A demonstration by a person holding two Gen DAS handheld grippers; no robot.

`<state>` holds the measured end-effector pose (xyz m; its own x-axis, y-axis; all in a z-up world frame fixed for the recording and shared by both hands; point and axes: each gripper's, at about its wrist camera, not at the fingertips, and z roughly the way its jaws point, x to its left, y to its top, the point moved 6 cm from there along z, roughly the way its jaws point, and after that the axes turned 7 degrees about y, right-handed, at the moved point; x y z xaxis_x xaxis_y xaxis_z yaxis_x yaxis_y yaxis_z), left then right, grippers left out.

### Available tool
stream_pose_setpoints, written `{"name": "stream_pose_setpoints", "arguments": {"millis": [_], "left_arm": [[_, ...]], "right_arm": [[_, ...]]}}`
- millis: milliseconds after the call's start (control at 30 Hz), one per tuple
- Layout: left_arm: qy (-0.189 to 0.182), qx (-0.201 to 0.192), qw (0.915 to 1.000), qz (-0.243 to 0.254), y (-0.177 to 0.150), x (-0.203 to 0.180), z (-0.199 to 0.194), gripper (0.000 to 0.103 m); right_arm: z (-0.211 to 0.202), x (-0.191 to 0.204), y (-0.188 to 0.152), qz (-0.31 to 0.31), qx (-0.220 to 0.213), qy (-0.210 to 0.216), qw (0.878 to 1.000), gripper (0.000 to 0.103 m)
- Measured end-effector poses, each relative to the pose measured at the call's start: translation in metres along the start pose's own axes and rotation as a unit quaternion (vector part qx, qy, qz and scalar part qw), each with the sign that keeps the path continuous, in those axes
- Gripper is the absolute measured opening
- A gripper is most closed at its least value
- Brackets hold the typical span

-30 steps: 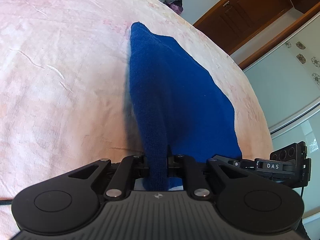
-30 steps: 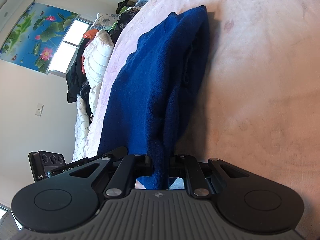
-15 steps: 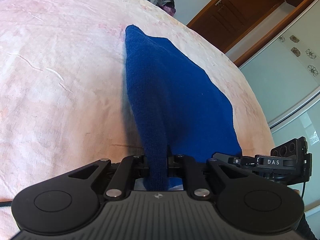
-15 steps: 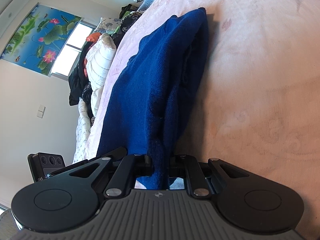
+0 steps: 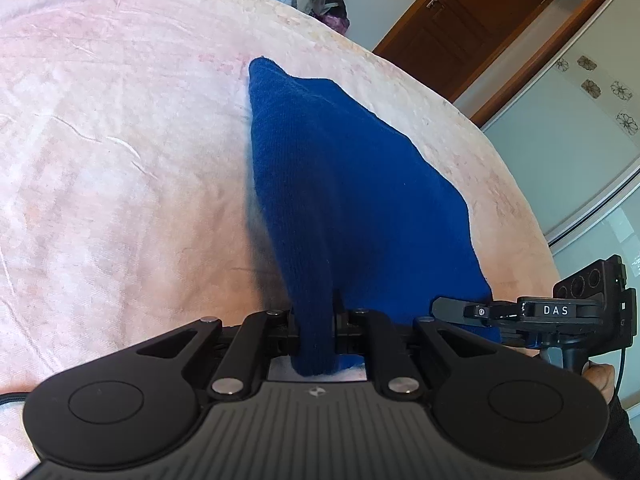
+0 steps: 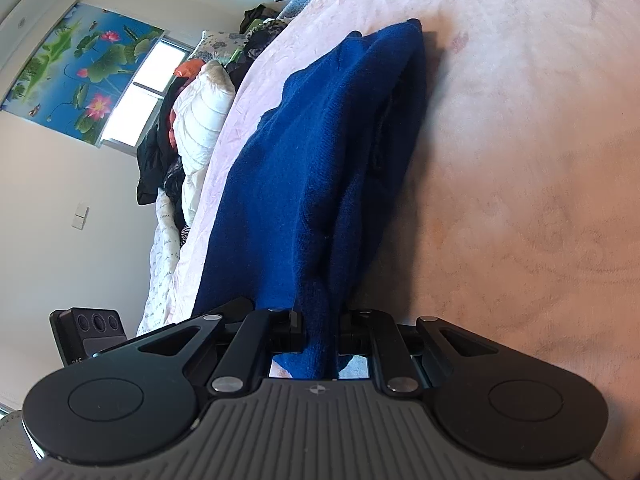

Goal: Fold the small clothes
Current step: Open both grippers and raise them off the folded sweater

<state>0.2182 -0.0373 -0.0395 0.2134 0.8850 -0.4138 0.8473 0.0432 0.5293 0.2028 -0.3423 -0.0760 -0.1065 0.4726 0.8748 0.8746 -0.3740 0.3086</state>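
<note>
Blue knit garment (image 5: 352, 200): a soft, fine-ribbed fabric, doubled into a long tapering shape, lying on a bed under a pale pink, faintly creased bedspread (image 5: 120, 160). Its far end narrows to a rounded tip; the near edge is gathered into two bunched folds. Left tongs (image 5: 316, 332): nearly closed, clenched on the near-left fold of the knit. Right tongs (image 6: 322, 332): nearly closed, clenched on the near-right fold, where layered edges show (image 6: 320, 184). Far left in the right wrist view: heaped clothes and a white quilted pillow (image 6: 200, 112) below a lotus print (image 6: 80, 76). Far right in the left wrist view: a brown wooden door (image 5: 480, 28).
</note>
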Motion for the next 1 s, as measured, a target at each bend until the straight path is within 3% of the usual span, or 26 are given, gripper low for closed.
{"name": "stream_pose_setpoints", "arguments": {"millis": [267,367,400,467,500,533,567,633,733,800,833,933,1000], "left_arm": [[0.005,-0.008,0.9999,-0.004,-0.003,0.002,0.009,0.012],[-0.007,-0.019,0.9995,-0.022,-0.005,0.006,0.005,0.014],[-0.004,-0.028,0.9991,-0.032,-0.008,0.009,-0.001,0.019],[0.025,-0.061,0.997,-0.04,-0.012,0.012,-0.017,0.035],[0.048,-0.089,0.9942,-0.038,-0.015,0.013,-0.029,0.056],[0.068,-0.123,0.9894,-0.037,-0.02,0.013,-0.039,0.069],[0.084,-0.157,0.9835,-0.032,-0.026,0.01,-0.049,0.089],[0.105,-0.191,0.976,0.004,-0.039,0.0,-0.056,0.092],[0.139,-0.188,0.972,0.027,-0.063,-0.012,-0.05,0.092],[0.139,-0.17,0.9749,0.036,-0.077,-0.015,-0.04,0.092],[0.154,-0.172,0.9717,0.052,-0.082,-0.017,-0.036,0.092],[0.175,-0.16,0.9689,0.07,-0.082,-0.022,-0.033,0.1],[0.19,-0.146,0.9662,0.095,-0.081,-0.028,-0.026,0.103]], "right_arm": [[0.004,-0.007,-0.003,0.014,-0.011,0.001,1.0,0.014],[0.002,-0.01,-0.004,0.024,-0.033,-0.005,0.999,0.023],[0.0,-0.009,-0.005,0.026,-0.041,-0.007,0.999,0.026],[-0.01,0.001,-0.01,0.011,-0.067,-0.027,0.997,0.045],[-0.017,0.009,-0.014,-0.008,-0.079,-0.044,0.996,0.051],[-0.025,0.018,-0.021,-0.041,-0.1,-0.076,0.991,0.063],[-0.033,0.026,-0.029,-0.072,-0.12,-0.108,0.984,0.075],[-0.041,0.037,-0.049,-0.135,-0.142,-0.171,0.966,0.086],[-0.036,0.037,-0.08,-0.197,-0.143,-0.281,0.928,0.091],[-0.028,0.038,-0.097,-0.235,-0.147,-0.32,0.906,0.097],[-0.022,0.039,-0.103,-0.251,-0.143,-0.338,0.896,0.103],[-0.005,0.039,-0.114,-0.285,-0.144,-0.39,0.864,0.103],[-0.004,0.039,-0.113,-0.274,-0.153,-0.395,0.864,0.103]]}}
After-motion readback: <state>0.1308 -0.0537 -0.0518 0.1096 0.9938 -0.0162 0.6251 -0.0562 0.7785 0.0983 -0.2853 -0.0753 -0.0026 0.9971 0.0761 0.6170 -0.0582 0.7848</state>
